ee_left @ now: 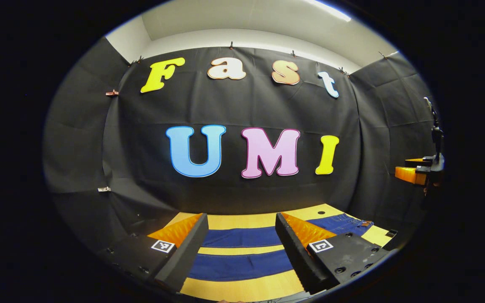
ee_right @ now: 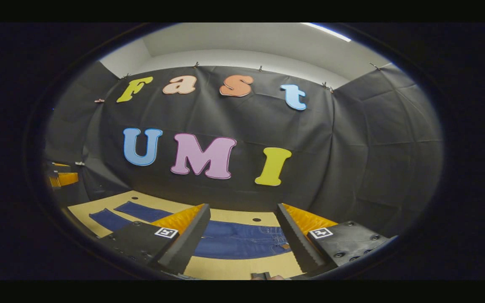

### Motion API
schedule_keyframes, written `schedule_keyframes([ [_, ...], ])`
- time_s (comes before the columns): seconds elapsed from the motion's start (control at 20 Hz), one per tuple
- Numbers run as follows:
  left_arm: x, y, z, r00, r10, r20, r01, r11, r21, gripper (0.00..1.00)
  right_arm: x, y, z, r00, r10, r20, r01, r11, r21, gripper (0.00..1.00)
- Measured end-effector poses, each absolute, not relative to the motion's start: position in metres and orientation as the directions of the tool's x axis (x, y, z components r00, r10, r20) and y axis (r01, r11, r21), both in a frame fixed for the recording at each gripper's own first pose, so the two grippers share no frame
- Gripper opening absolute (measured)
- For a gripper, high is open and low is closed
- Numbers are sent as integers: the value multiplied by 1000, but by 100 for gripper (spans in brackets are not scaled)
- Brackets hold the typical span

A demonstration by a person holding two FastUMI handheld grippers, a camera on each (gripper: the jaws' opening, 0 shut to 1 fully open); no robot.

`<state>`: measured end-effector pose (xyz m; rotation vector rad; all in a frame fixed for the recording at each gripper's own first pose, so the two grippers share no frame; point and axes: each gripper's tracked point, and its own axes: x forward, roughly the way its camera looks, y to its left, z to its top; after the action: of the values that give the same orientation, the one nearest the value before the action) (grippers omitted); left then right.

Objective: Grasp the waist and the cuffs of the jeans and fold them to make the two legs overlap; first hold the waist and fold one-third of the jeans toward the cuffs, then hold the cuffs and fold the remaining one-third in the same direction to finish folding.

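Below the left gripper (ee_left: 241, 240) in the left gripper view, the jeans (ee_left: 242, 265) lie flat on a wooden table (ee_left: 242, 288), both legs spread apart as two blue bands with a strip of bare wood between them; the waist sits to the right, past the right finger, near a small dark hole in the tabletop. Its jaws stand wide open with nothing between them, held above the cloth and not touching it. At the far right edge of that view the right gripper (ee_left: 415, 170) hangs in the air, well apart from the table; whether it is open cannot be told from here. Across the right gripper view, the right gripper (ee_right: 242, 235) also has its jaws spread wide and holds nothing, hovering over the waist end of the jeans (ee_right: 242, 246), where pockets and stitching show between the fingers, while the legs run off to the left over the table (ee_right: 242, 267). At that view's left edge the left gripper (ee_right: 63, 176) shows, dim and small
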<state>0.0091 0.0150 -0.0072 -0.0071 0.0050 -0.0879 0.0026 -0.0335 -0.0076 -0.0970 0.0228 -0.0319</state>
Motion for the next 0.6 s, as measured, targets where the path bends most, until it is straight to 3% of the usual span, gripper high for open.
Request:
schedule_keyframes([
  [0.3,10,68,-36,988,-121,-91,120,993,-18,100,18,-61,-30,994,-35,-107,22,993,-116,97],
  [0.6,20,107,-99,925,-266,-272,298,951,82,100,53,-105,-99,961,-1,-275,-46,985,-166,97],
])
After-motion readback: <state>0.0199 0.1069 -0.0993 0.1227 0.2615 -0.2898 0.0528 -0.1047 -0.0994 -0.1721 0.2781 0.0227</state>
